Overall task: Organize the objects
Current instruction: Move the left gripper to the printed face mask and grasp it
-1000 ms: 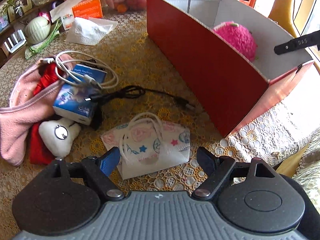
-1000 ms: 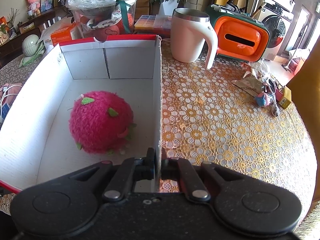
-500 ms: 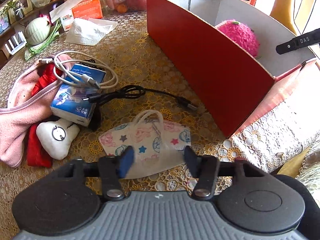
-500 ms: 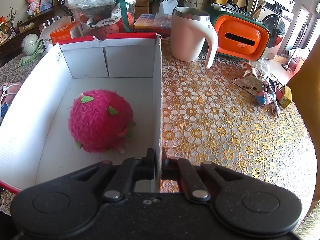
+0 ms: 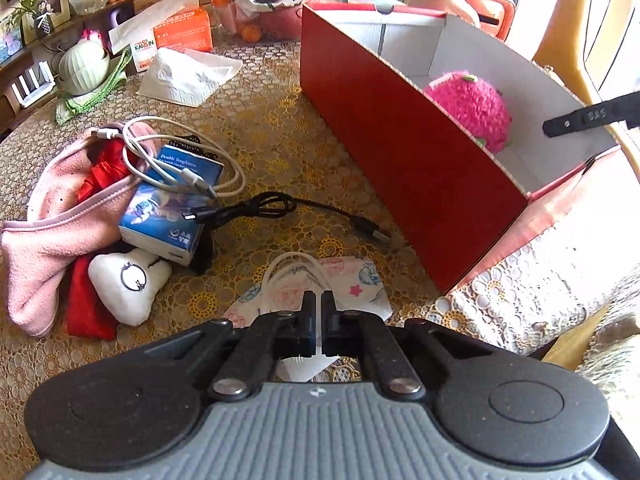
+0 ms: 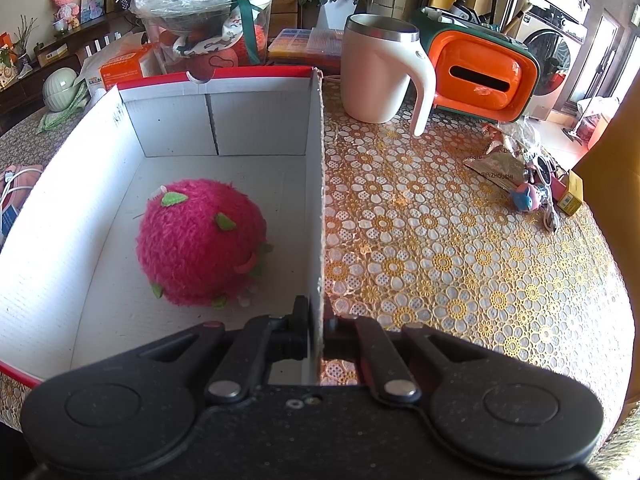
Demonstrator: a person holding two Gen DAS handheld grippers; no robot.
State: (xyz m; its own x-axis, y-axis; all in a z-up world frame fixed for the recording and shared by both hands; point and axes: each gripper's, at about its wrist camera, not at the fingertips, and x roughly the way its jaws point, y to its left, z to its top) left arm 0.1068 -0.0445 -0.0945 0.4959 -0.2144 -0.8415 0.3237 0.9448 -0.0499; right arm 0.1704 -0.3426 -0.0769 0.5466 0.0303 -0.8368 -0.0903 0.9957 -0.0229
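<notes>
Left gripper (image 5: pixel 318 304) jaws just clamped on mask (image 5: pixel 360 280), cables beside; right gripper (image 6: pixel 316 312) pinching box wall (image 6: pixel 318 200)

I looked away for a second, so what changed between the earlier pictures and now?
The left gripper has just closed its jaws on the patterned face mask, pinching it. The right gripper stays clamped on the red box's wall; the pink plush and the black cable have not moved.

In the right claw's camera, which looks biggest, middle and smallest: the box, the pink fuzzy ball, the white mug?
1. Box, by far the biggest.
2. and 3. Pink fuzzy ball and white mug look about alike; the ball sits nearer the camera, so I can't rank them.
</notes>
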